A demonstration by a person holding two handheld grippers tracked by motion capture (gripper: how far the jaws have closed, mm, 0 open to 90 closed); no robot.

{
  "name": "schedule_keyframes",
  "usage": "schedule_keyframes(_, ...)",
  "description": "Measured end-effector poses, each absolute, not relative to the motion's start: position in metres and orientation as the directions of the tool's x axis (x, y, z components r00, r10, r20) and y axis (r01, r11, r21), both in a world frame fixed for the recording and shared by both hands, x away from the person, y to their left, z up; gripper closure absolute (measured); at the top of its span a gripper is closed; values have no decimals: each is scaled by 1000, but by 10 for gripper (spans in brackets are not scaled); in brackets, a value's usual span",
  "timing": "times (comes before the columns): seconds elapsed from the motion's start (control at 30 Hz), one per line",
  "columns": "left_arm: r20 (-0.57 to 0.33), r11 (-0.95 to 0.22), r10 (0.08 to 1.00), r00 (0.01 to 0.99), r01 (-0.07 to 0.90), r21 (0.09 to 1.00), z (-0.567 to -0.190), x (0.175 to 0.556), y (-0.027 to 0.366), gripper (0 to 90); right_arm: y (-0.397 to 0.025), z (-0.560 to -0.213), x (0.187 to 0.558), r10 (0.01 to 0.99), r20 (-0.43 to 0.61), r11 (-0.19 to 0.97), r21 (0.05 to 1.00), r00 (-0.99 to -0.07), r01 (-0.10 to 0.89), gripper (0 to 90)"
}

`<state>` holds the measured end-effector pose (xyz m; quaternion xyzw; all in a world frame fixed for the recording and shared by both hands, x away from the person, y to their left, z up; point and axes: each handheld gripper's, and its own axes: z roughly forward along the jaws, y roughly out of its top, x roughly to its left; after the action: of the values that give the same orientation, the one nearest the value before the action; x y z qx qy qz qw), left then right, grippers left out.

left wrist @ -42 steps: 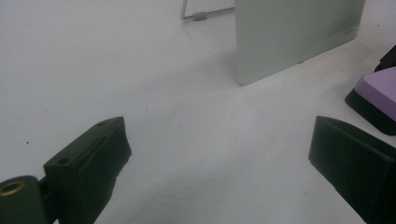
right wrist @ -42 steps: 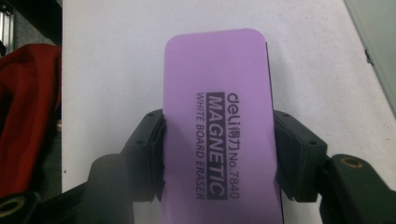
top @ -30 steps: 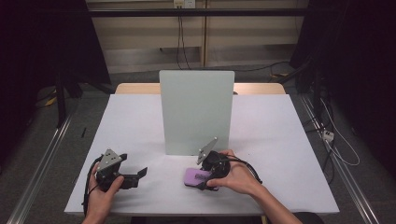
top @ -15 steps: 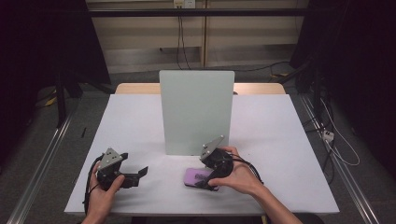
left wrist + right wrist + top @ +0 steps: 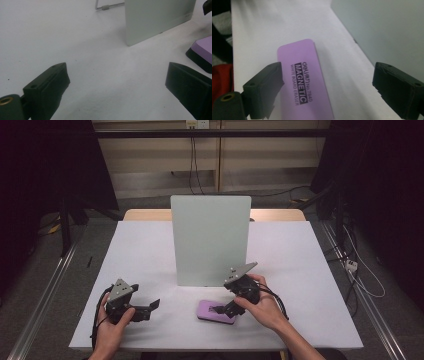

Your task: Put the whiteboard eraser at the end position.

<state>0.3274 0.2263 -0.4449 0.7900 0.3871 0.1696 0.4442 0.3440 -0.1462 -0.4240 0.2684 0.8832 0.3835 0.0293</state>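
Just below the open right gripper (image 5: 327, 82) lies the eraser (image 5: 305, 85).

One purple eraser (image 5: 216, 311) is seen beneath the right gripper (image 5: 220, 309), one upright white board (image 5: 210, 240) beyond both grippers, and two grippers, the left gripper (image 5: 153, 305) included.

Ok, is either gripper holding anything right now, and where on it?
Nothing is held. The right gripper hangs open over the purple eraser; the left gripper is open over bare table.
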Motion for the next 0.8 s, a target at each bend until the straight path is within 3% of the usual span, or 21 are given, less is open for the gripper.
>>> schedule_keyframes(0.8,-98,-277,770,631,469,838,-444,326,227,45,-208,-434,330,747,127,353,756,-653,551,99)
